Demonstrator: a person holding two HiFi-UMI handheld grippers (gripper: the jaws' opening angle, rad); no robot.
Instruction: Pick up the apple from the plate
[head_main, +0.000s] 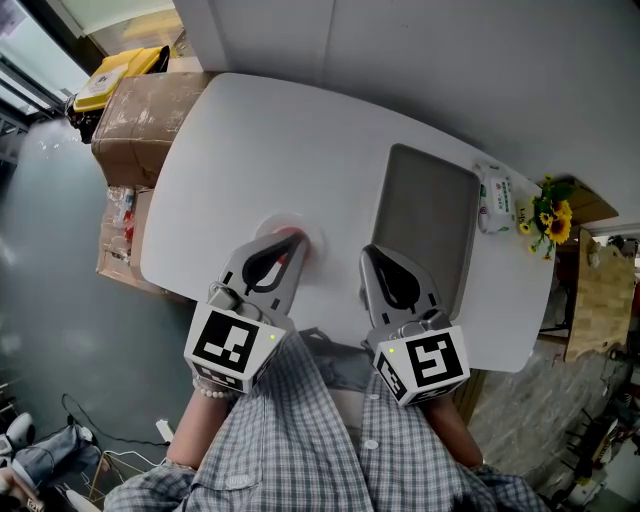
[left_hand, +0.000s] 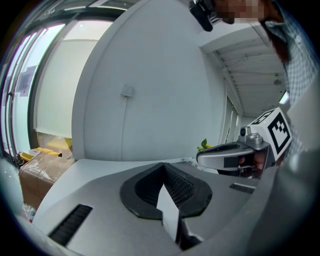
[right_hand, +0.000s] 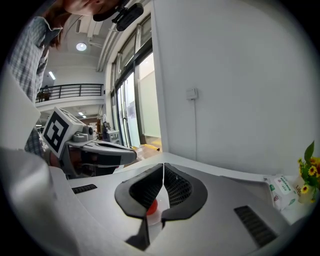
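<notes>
Two hand-held grippers are hovering with jaws together — the left hand-held gripper (head_main: 284, 252) over the apple (right_hand: 151, 206) on its plate (head_main: 312, 245), the right hand-held gripper (head_main: 375, 256) beside — so descending unopened is risking knocking it off.

Office-like or lab workspace: white table (head_main: 260, 150), taped cardboard boxes (head_main: 135, 115) alongside, cables (head_main: 110, 440) on grey floor, tall glazed wall (right_hand: 132, 100), railed upper gallery (right_hand: 70, 91).
</notes>
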